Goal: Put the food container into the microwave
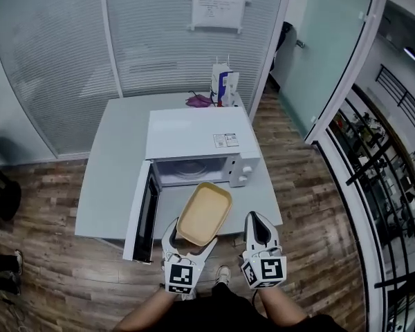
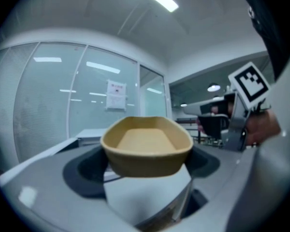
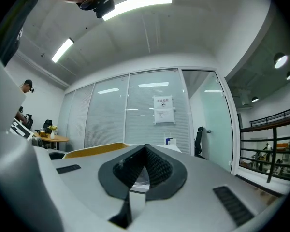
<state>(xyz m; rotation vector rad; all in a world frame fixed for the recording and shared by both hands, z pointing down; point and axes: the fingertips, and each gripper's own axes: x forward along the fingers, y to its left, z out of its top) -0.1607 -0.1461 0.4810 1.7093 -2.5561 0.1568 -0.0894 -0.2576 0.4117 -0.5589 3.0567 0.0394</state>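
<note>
A tan, empty food container [image 1: 205, 213] is held in front of the open microwave [image 1: 197, 149], just above the table's front edge. My left gripper [image 1: 188, 243] is shut on its near rim; in the left gripper view the food container [image 2: 147, 145] fills the middle between the jaws. The microwave door [image 1: 144, 211] swings out to the left and the cavity with its glass turntable [image 1: 191, 168] shows. To the container's right, my right gripper [image 1: 257, 231] is shut and holds nothing; the right gripper view shows its pads [image 3: 154, 166] pressed together, with the container's edge [image 3: 94, 150] at left.
The microwave stands on a pale grey table [image 1: 111, 158]. A milk carton [image 1: 223, 84] and a purple cloth [image 1: 199, 101] sit at the table's far edge. Glass walls with blinds stand behind. A railing [image 1: 391, 178] runs along the right. Wood floor surrounds the table.
</note>
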